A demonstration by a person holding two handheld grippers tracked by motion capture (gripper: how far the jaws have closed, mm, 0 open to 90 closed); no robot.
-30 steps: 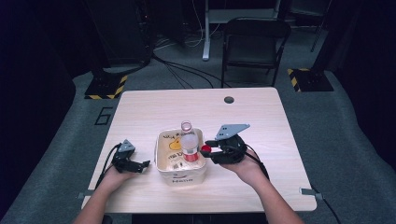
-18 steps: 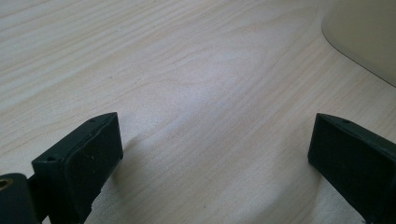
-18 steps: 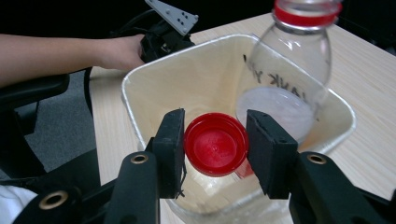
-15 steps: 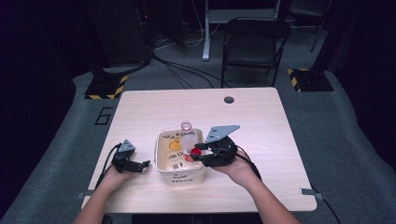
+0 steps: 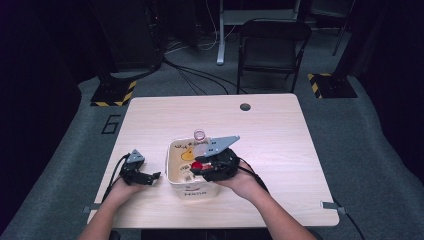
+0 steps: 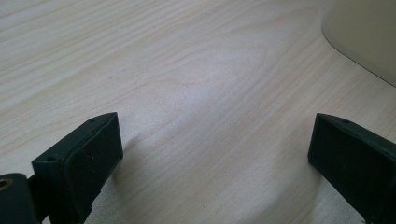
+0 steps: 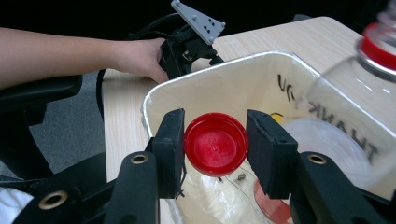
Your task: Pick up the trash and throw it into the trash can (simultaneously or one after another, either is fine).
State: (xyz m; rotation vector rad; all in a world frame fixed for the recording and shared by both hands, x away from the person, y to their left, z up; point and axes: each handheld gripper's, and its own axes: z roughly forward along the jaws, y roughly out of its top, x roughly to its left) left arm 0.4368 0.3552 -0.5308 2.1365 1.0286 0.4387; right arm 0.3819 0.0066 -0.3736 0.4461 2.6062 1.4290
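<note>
Right claw [image 7: 215,144] grips red cap [image 7: 215,143] | over tub [image 5: 176,175] | bottle [image 7: 355,112] beside

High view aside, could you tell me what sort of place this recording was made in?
Probably a lab or studio workspace: a wooden table on grey carpet, cables across the floor, hazard-striped stand bases.

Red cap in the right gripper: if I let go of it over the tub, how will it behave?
The red cap looks like thin rigid plastic, so probably light and stiff. The right gripper pinches only its rounded rim, so it may slip easily. Released above the white tub, it would likely drop in and perhaps bounce or roll.
</note>
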